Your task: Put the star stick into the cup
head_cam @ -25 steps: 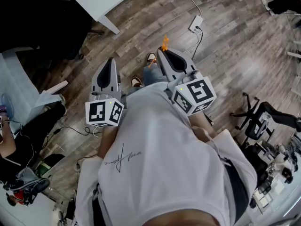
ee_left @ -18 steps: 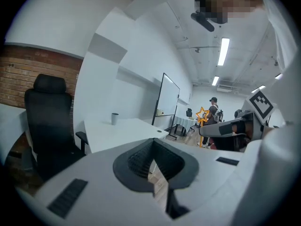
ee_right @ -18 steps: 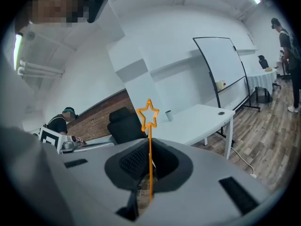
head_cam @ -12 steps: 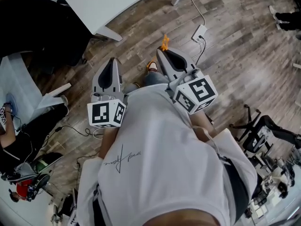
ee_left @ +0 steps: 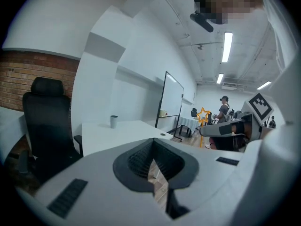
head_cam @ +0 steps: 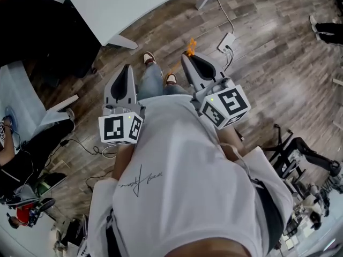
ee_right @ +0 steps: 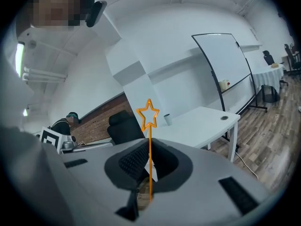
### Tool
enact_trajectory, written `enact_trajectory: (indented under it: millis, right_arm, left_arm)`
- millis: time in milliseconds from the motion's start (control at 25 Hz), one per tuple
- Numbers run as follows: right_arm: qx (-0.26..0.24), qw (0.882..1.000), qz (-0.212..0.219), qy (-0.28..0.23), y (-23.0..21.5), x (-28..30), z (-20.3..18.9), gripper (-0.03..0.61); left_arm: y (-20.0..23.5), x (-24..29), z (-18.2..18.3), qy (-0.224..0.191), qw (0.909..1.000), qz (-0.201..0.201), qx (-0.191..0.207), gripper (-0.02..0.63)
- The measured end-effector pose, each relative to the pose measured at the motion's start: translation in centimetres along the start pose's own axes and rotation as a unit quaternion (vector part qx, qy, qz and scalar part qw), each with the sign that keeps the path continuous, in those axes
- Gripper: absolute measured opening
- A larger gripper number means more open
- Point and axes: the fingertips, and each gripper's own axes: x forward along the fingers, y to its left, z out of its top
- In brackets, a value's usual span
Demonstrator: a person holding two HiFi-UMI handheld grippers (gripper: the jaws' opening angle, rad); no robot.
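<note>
Star stick [head_cam: 190,46] (orange) pokes from R gripper [head_cam: 187,58]; L gripper [head_cam: 127,69] alongside, over floor [head_cam: 268,52].

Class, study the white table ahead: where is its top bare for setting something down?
The table top is almost all bare: the wide stretch between the cup at the back and the round hole near the right end, and the whole front edge. Only the cup's spot is taken. A black chair crowds the left end.

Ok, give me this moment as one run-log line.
right gripper: shut on star stick, star up | left gripper: shut, empty | cup: on white table, stick not in it
</note>
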Motion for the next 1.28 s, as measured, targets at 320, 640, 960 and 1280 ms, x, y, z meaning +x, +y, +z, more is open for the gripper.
enact_trajectory:
  millis: [320, 640, 960, 1280]
  right_arm:
    - [-0.026, 1.0, 0.007, -0.006, -1.6, 3.7, 2.7, 0.018]
    - [-0.048, 0.999, 0.023, -0.009, -2.1, 9.0, 6.2, 0.018]
    - [-0.063, 0.998, 0.031, -0.007, -2.3, 14.3, 9.5, 0.018]
    - [-0.077, 0.996, 0.036, -0.013, -2.8, 20.0, 12.4, 0.018]
  left_arm:
    - [1.9, 5.0, 2.0, -0.029, 0.9995, -0.008, -0.012, 0.008]
    - [5.8, 9.1, 5.6, -0.059, 0.9965, -0.007, -0.059, 0.008]
    - [9.3, 13.4, 8.5, -0.068, 0.9962, -0.01, -0.054, 0.008]
    - [13.9, 16.8, 11.1, -0.076, 0.9959, -0.004, -0.049, 0.008]
